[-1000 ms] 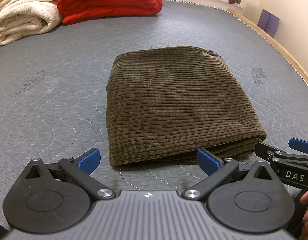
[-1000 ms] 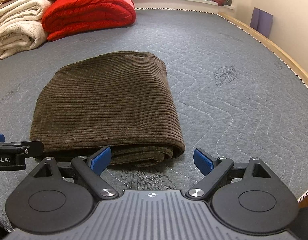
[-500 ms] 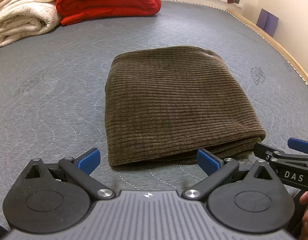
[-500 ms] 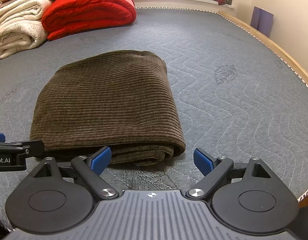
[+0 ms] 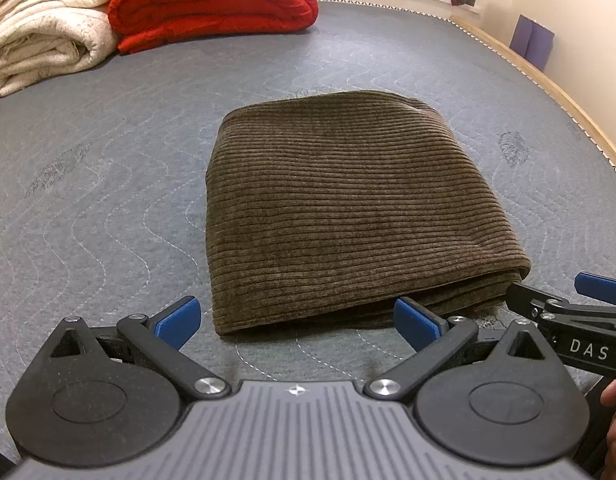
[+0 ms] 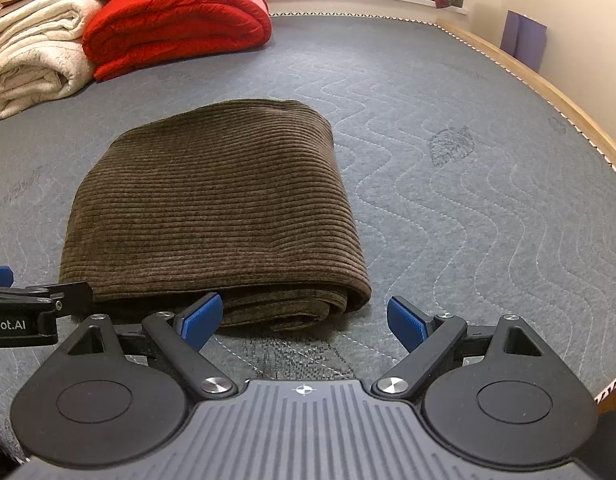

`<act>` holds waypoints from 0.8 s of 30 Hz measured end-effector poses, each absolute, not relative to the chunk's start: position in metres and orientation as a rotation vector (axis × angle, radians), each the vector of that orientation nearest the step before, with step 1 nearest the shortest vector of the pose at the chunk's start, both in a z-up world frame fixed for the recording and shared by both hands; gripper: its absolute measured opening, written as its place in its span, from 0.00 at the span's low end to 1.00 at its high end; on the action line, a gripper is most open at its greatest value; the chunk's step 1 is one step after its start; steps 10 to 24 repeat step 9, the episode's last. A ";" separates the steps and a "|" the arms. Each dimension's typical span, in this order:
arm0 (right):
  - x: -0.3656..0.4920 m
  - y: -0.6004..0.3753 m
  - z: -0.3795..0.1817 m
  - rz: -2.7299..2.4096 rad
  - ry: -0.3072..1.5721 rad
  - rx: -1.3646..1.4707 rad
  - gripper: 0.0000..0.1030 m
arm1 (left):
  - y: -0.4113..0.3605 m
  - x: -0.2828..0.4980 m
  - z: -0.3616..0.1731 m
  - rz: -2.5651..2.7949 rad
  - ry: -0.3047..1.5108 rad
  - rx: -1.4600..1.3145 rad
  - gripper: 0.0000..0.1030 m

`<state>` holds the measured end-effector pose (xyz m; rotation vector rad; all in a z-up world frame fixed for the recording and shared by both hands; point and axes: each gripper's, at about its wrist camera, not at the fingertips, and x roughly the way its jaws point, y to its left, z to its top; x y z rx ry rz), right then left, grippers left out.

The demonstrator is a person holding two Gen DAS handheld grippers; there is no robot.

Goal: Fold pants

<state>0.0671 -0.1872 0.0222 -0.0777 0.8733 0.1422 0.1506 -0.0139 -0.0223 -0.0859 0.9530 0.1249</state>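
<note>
My brown ribbed corduroy pants [image 5: 340, 208] lie folded on the grey quilted mattress [image 5: 108, 168]. My left gripper [image 5: 296, 320] and right gripper [image 6: 304, 320] are open, empty, near its near edge. A bump could spill the loose layers.

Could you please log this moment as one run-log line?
pants: folded, on mattress | left gripper: open, empty | right gripper: open, empty

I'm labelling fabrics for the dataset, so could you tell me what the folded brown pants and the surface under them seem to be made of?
The pants look like brown corduroy: soft, matte, with raised parallel ribs across the top. The mattress beneath seems to be grey quilted textile, judging by its wavy stitch lines and leaf motifs; the exact fibre cannot be told.
</note>
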 end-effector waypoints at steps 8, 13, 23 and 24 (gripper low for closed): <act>0.066 -0.187 0.023 0.140 0.872 -0.077 0.88 | -0.014 0.149 -0.019 0.127 0.932 -0.084 1.00; 0.066 -0.187 0.023 0.140 0.873 -0.076 0.88 | -0.014 0.149 -0.020 0.127 0.932 -0.083 1.00; 0.066 -0.187 0.023 0.140 0.873 -0.076 0.88 | -0.014 0.149 -0.020 0.127 0.932 -0.083 1.00; 0.066 -0.187 0.023 0.140 0.873 -0.076 0.88 | -0.014 0.149 -0.020 0.127 0.932 -0.083 1.00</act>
